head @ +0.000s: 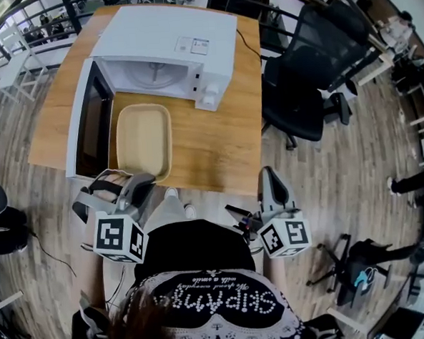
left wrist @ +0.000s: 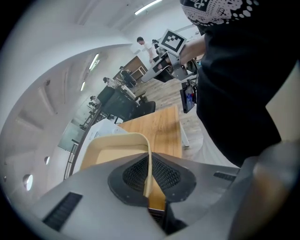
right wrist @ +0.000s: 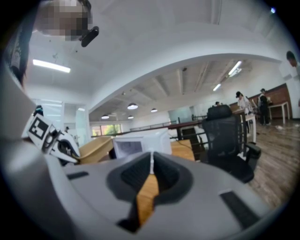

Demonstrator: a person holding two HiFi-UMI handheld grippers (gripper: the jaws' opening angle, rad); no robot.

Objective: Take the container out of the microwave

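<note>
My left claw (head: 127,183) is in the lower left of the head view. It is pinching the near edge of the container (head: 144,141). In the left gripper view I can see the two dark pads of the left claw (left wrist: 149,174) squeezed on the thin cream rim of the container (left wrist: 112,149), one pad on each side. The container is a cream tray with round corners, and it looks empty. It is out of the microwave (head: 169,49), over the wooden worktop (head: 211,147), just in front of the microwave's open mouth. I cannot tell if its bottom touches the wood. The microwave is white and sits in the upper middle of the head view. Its door (head: 87,126) hangs open toward the left side of the frame, right beside the container. My right claw (head: 266,172) is in the lower right of the head view, near the front edge of the worktop and well apart from the container. In the right gripper view the right claw (right wrist: 151,164) is pressed together with nothing in it, and it points toward the microwave (right wrist: 140,143). A black chair (head: 304,88) stands on the floor at the right of the worktop.
</note>
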